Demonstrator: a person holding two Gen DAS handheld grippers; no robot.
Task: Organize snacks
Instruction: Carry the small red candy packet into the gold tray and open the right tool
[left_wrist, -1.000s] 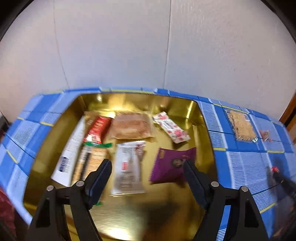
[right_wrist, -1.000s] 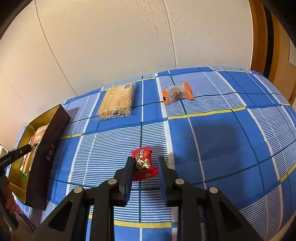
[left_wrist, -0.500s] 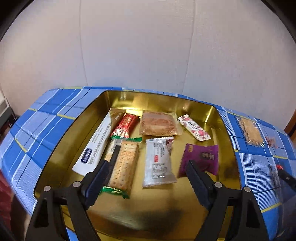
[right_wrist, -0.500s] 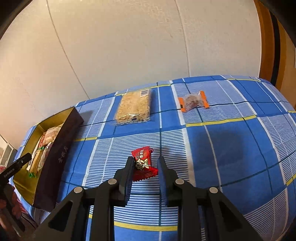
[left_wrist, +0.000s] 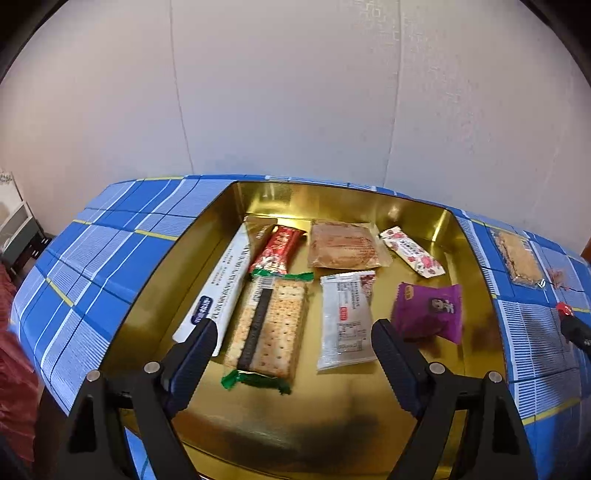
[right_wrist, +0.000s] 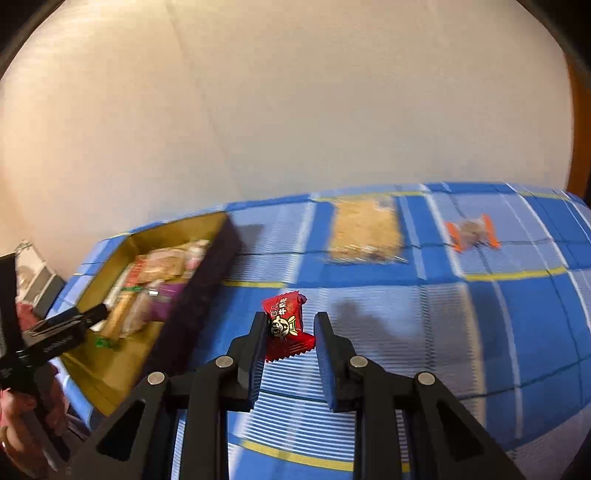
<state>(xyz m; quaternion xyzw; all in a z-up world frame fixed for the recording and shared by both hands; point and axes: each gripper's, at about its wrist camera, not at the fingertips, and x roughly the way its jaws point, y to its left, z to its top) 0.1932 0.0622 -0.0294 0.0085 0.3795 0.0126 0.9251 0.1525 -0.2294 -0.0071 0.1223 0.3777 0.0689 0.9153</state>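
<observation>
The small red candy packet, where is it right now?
In the right wrist view, the small red candy packet is pinched in the right hand-held gripper, above the blue plaid tablecloth, right of the gold-lined box.

A blue checked tablecloth (left_wrist: 110, 266) meets a pale panelled wall (left_wrist: 295, 92).

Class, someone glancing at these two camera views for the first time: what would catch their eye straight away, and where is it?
The gold tray on the blue checked cloth, filled with wrapped snacks, dominates the left view. In the right view, the right gripper pinches a small red candy above the cloth, with the tray at its left.
</observation>
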